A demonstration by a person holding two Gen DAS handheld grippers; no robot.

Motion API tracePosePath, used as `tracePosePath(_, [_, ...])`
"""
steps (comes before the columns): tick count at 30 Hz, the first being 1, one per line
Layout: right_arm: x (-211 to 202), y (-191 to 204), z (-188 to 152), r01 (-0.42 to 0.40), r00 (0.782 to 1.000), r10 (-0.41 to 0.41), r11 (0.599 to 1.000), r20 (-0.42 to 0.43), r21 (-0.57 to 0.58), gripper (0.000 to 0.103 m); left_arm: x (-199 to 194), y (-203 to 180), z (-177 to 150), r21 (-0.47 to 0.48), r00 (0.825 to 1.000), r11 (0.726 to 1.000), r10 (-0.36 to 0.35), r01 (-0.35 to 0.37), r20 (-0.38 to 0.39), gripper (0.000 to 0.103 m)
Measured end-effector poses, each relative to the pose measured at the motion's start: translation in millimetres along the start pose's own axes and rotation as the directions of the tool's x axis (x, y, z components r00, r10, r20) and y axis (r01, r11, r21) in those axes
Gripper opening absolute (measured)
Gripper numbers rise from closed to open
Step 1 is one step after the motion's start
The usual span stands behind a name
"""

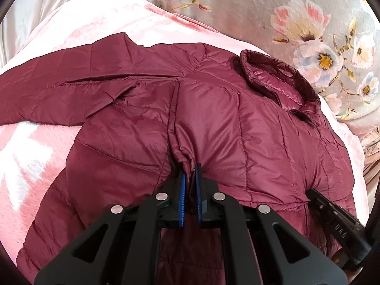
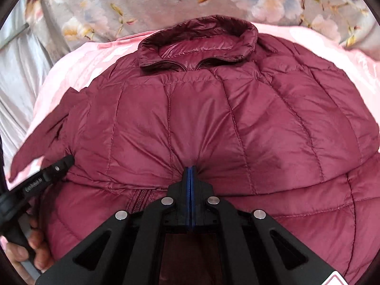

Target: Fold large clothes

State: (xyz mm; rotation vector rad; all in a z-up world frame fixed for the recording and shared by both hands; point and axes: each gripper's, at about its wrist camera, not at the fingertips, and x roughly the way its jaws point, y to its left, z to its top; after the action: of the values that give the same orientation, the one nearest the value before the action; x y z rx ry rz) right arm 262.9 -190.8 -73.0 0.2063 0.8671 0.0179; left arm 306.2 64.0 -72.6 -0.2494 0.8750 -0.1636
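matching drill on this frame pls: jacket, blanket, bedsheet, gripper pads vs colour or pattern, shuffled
Things:
1. jacket
2. blanket
3. bedsheet
4. pads of the left gripper

Colours:
A. grey with a flower print
B. blue
C. maroon, quilted
D. pink with pale patches

Pairs: 1-C, 2-D, 3-A, 4-B

Jacket [image 2: 213, 123]: maroon quilted cloth, smooth, showing a soft sheen; collar lining [image 2: 197, 47] looking glossier. Blanket [image 1: 35, 147]: pink, fleecy, matt. Bedsheet [image 1: 273, 4]: grey floral cloth, matt. Left claw [image 1: 190, 180]: matt black plastic, ribbed blue pads [image 1: 182, 197], shiny metal pins.
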Motion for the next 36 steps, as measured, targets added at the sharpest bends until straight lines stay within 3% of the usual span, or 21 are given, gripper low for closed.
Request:
tracePosePath(3, [3.2, 8.9, 1.2, 0.029, 1.000, -0.029, 0.999, 0.006, -0.023, 0.000, -0.3, 1.6, 0.4, -0.009, 1.000, 1.000, -0.010, 0.010, -0.001, 0.007])
tracePosePath(7, [5.8, 6.0, 2.5, 0.003, 1.000, -0.003, 1.000, 0.006, -0.002, 0.000, -5.8, 11.6, 1.7, -0.063, 0.998, 0.996, -0.061, 0.061, 0.002, 0.009])
tracePosePath(10, [4.6, 2.6, 2.2, -0.010, 1.000, 0.009, 1.000, 0.006, 0.011, 0.000, -28.7, 37.4, 2.7, -0.175, 0.992, 0.977, -0.126, 0.126, 0.010, 0.022])
tracePosePath(12, [-1.0, 8.0, 0.0, 0.037, 0.999, -0.036, 0.999, 0.017, -0.018, 0.002, -59.5, 70.9, 2.8, -0.264, 0.989, 0.954, -0.137, 0.145, 0.049, 0.049])
tracePosePath(13, [-3.7, 12.2, -1.6, 0.058, 0.998, -0.057, 0.998, 0.024, -0.035, 0.004, -71.6, 84.7, 3.5, -0.286, 0.990, 0.948, -0.122, 0.138, 0.073, 0.058])
tracePosePath(15, [-7.1, 24.3, -5.4, 0.109, 0.994, -0.106, 0.990, 0.041, -0.088, 0.009, -103.9, 129.2, 7.6, -0.341, 0.989, 0.937, -0.022, 0.070, 0.144, 0.083])
tracePosePath(17, [-6.2, 28.7, -6.1, 0.137, 0.990, -0.133, 0.984, 0.043, -0.111, 0.009, -127.0, 181.7, 13.5, -0.402, 0.979, 0.915, 0.107, -0.029, 0.173, 0.085])
tracePosePath(19, [-4.7, 28.1, -5.7, 0.140, 0.990, -0.137, 0.984, 0.039, -0.112, 0.009, -138.0, 230.9, 18.3, -0.467, 0.965, 0.876, 0.211, -0.116, 0.156, 0.085])
tracePosePath(23, [-4.2, 22.9, -5.4, 0.127, 0.992, -0.124, 0.987, 0.037, -0.094, 0.009, -152.3, 335.7, 16.8, -0.654, 0.943, 0.739, 0.311, -0.160, 0.121, 0.083])
tracePosePath(26, [-3.6, 24.9, -5.9, 0.143, 0.989, -0.139, 0.985, 0.039, -0.101, 0.009, -154.2, 371.7, 18.0, -0.692, 0.920, 0.690, 0.379, -0.210, 0.098, 0.078])
tracePosePath(29, [-3.0, 26.8, -6.3, 0.156, 0.987, -0.153, 0.982, 0.041, -0.109, 0.009, -139.7, 386.0, 22.3, -0.688, 0.924, 0.689, 0.377, -0.230, 0.069, 0.073])
tracePosePath(31, [-3.0, 27.1, -6.4, 0.157, 0.987, -0.153, 0.982, 0.041, -0.108, 0.009, -134.9, 381.6, 29.0, -0.657, 0.909, 0.704, 0.412, -0.269, 0.069, 0.064])
tracePosePath(33, [-2.8, 26.9, -6.2, 0.156, 0.988, -0.152, 0.982, 0.041, -0.106, 0.009, -125.0, 377.2, 39.2, -0.625, 0.925, 0.737, 0.376, -0.260, 0.059, 0.010])
tracePosePath(34, [-2.7, 27.4, -6.2, 0.157, 0.987, -0.153, 0.982, 0.041, -0.104, 0.009, -120.3, 371.8, 44.1, -0.618, 0.936, 0.747, 0.348, -0.245, 0.050, 0.005])
tracePosePath(36, [-2.6, 27.3, -6.1, 0.156, 0.987, -0.153, 0.982, 0.041, -0.104, 0.009, -118.9, 359.5, 55.3, -0.591, 0.938, 0.772, 0.338, -0.233, 0.072, 0.003])
